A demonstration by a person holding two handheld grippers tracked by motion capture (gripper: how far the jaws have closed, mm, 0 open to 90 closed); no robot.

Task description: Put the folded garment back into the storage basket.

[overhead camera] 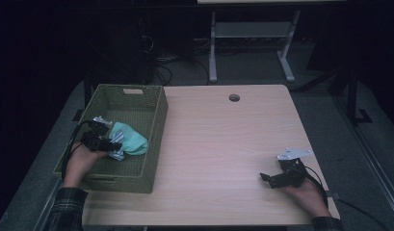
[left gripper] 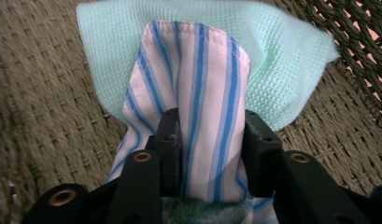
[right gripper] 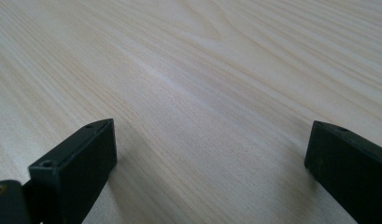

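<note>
The left tongs [left gripper: 209,140] are inside the basket [overhead camera: 156,120], loosely around the striped cloth [left gripper: 202,88] on the green cloth [left gripper: 282,70]. The right tongs [right gripper: 209,163], apart, rest on the surface [overhead camera: 223,144]. If lifted now, the cloth could snag and come out of the basket.

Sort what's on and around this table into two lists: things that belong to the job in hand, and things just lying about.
In the job:
- striped cloth, between the left gripper jaws
- mint-green cloth, lying under it
- woven basket, holding both cloths

Lying about:
- right gripper, open, on the bare table
- cable hole in the tabletop
- white desk frame behind
</note>
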